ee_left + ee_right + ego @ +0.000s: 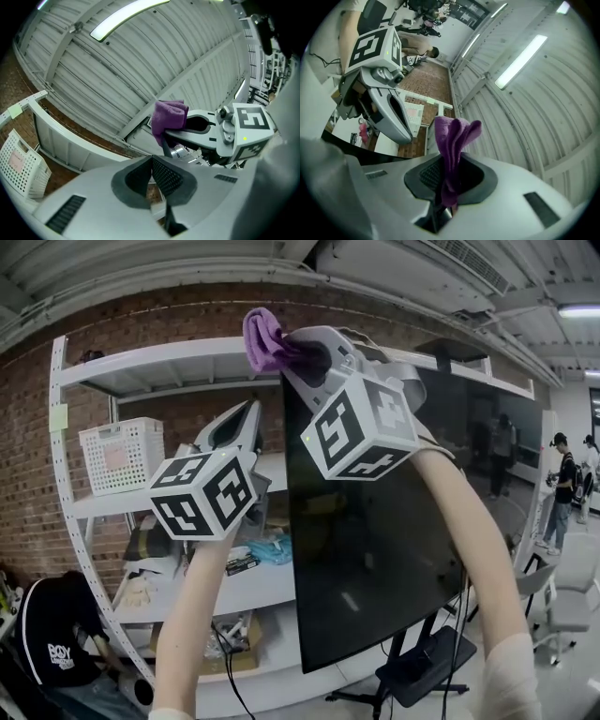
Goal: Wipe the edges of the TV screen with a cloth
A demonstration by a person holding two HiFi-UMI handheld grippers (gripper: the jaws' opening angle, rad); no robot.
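Up at the top left corner of the TV screen (375,540), my right tongs (292,351) are clamped on the purple cloth (263,337). It pokes out just beside that corner (whether it touches the frame I cannot tell). My left tongs (251,418) hang lower, beside the left edge, pressed together on nothing. I judge the wiping is at this corner. The next move calls for pressing the cloth onto the edge and running it along without losing contact. Counted: one cloth, one TV, two tongs, one white basket (122,456) on the shelf (150,362).
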